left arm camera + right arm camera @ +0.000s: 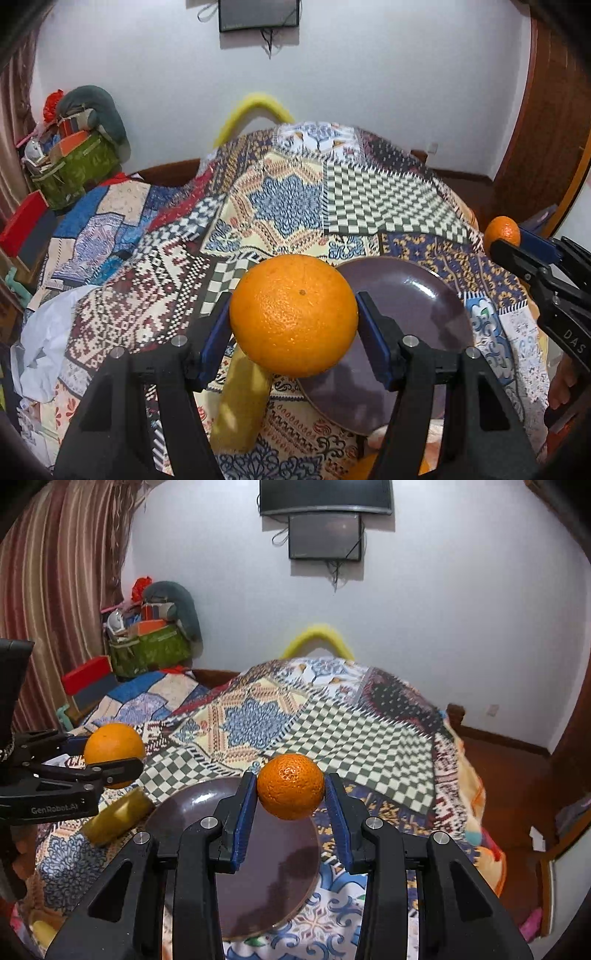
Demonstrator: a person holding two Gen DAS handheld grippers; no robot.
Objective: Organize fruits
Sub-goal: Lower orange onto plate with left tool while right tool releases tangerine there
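Observation:
My left gripper (294, 319) is shut on a large orange (293, 314), held in the air above the left rim of a dark purple plate (424, 306). My right gripper (290, 788) is shut on a smaller orange (290, 785) above the far part of the same plate (273, 867). In the right wrist view the left gripper (110, 755) with its large orange (112, 744) shows at the left. In the left wrist view the right gripper (504, 236) with its small orange (501, 228) shows at the right edge. A yellow banana (242, 402) lies on the cloth left of the plate.
A patchwork quilt (288, 206) covers the surface under the plate. A white crumpled cloth (48, 339) lies at the left. A green bag with clutter (147, 650) and a red box (86, 677) stand at the far left. A dark screen (325, 535) hangs on the wall.

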